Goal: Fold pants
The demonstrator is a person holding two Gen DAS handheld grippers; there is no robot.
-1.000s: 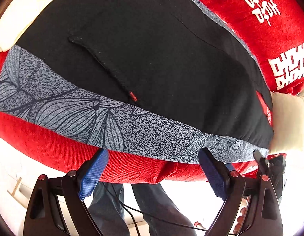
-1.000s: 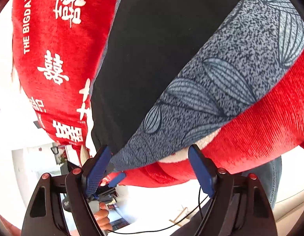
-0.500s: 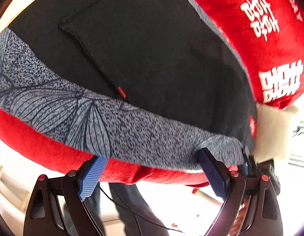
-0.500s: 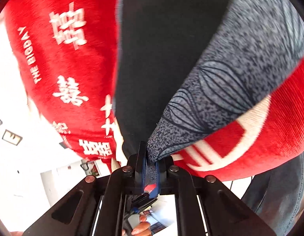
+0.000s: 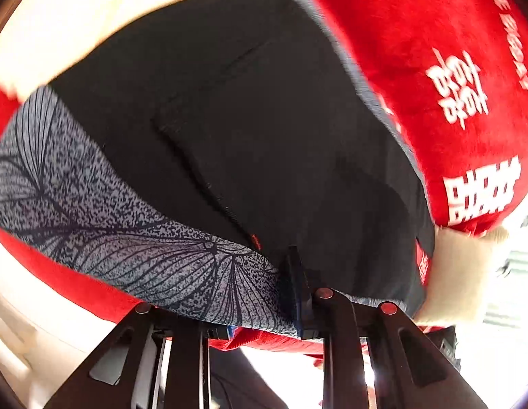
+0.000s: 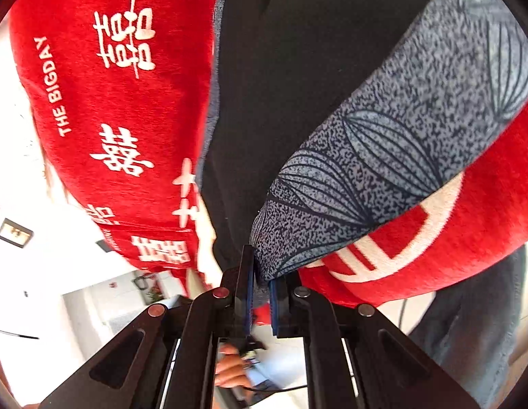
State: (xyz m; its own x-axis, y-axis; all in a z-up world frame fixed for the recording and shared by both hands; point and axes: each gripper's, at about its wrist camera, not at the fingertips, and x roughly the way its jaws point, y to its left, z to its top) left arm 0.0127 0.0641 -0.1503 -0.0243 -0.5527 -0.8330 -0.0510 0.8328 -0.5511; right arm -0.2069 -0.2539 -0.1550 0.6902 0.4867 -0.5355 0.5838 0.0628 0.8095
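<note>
The black pants [image 5: 264, 129] with a grey leaf-patterned waistband [image 5: 127, 238] lie on a red blanket [image 5: 434, 68]. My left gripper [image 5: 264, 306] is shut on the waistband, which drapes over and hides one finger. In the right wrist view the pants [image 6: 281, 85] and the grey waistband [image 6: 383, 143] fill the upper frame. My right gripper [image 6: 262, 293] is shut on the waistband's corner.
The red blanket [image 6: 103, 102] carries white characters and the words THE BIGDAY. A cream pillow [image 5: 458, 272] sits at its right end. The person's jeans-clad legs [image 6: 475, 323] stand beside the blanket's edge. A white room lies beyond.
My right gripper closed on the waistband corner half a second ago and still holds it. My left gripper has just closed on the waistband; it was open in both earlier frames.
</note>
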